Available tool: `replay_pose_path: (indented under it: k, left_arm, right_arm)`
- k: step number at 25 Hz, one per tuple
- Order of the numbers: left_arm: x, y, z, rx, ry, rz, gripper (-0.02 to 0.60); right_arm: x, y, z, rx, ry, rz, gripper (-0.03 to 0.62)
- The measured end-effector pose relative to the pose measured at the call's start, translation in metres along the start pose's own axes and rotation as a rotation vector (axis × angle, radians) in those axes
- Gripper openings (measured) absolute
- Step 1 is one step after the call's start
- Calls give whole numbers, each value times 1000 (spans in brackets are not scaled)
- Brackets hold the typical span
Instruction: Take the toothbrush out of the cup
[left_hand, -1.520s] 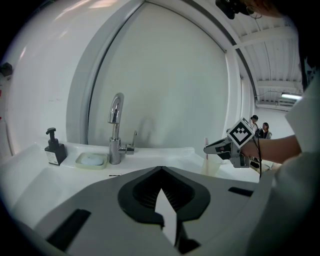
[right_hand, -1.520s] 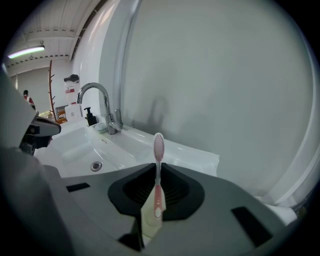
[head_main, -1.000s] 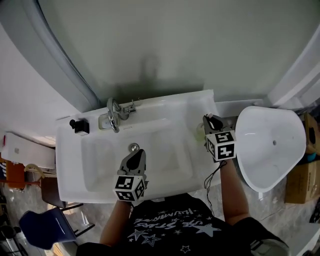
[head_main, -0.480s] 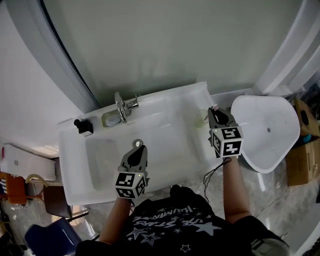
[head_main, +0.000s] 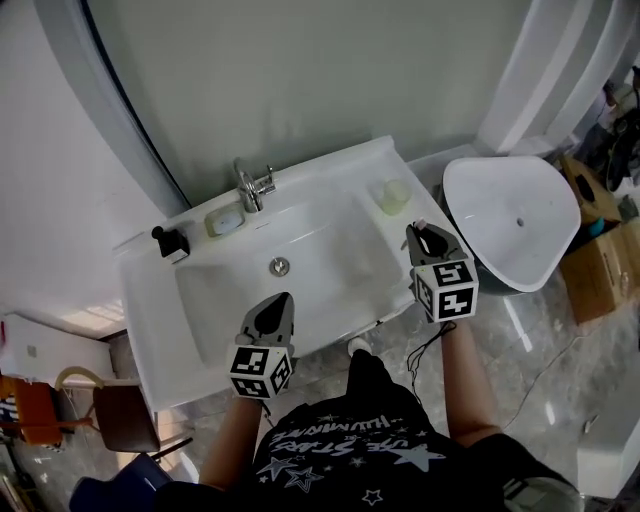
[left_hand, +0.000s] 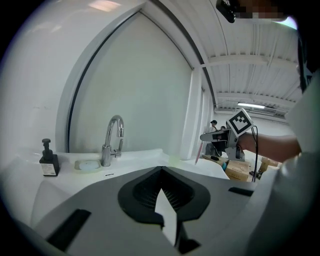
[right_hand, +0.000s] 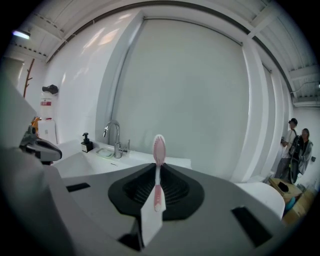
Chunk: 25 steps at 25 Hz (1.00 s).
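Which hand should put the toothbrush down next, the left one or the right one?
Right. The right gripper is shut on the pink toothbrush, which is out of the cup. The left gripper is shut with nothing between its jaws, so it would first have to take the brush over.

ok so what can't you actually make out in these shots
Lower handle of the toothbrush: right gripper view, hidden behind the shut jaws.
Most of it in the head view: covered by the right gripper.
Inside of the cup: head view, too small to tell its contents.
Label on the soap bottle: too small in every view.
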<state>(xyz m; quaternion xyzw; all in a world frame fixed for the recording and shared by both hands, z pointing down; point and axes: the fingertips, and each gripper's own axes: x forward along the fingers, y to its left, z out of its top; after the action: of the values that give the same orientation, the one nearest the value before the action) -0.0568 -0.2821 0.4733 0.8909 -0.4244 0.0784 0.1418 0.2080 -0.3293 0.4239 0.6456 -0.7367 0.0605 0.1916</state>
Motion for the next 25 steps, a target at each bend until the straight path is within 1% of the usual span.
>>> replay_pose_path:
  k: [4, 6, 10, 13, 19, 22, 25]
  left_arm:
    - [-39, -6, -18, 5, -18, -32, 15]
    - [-62, -9, -27, -1, -21, -40, 15]
    - [-109, -14, -46, -21, -4, -69, 15]
    - [-133, -15, -61, -12, 20, -100, 15]
    - [-150, -28, -80, 10, 49, -163, 15]
    - [-151, -41, -81, 10, 45, -189, 15]
    - [-150, -57, -82, 27, 46, -220, 15]
  right_arm:
    - [-44, 34, -22, 4, 10, -17, 41]
    - [-66, 52, -36, 24, 26, -21, 41]
    - [-110, 87, -63, 62, 57, -41, 41]
    - [-136, 112, -83, 88, 83, -55, 41]
    - [-178, 138, -113, 92, 125, -80, 40]
    - [-194, 140, -124, 99, 137, -93, 40]
    - [-206, 137, -134, 127, 140, -108, 40]
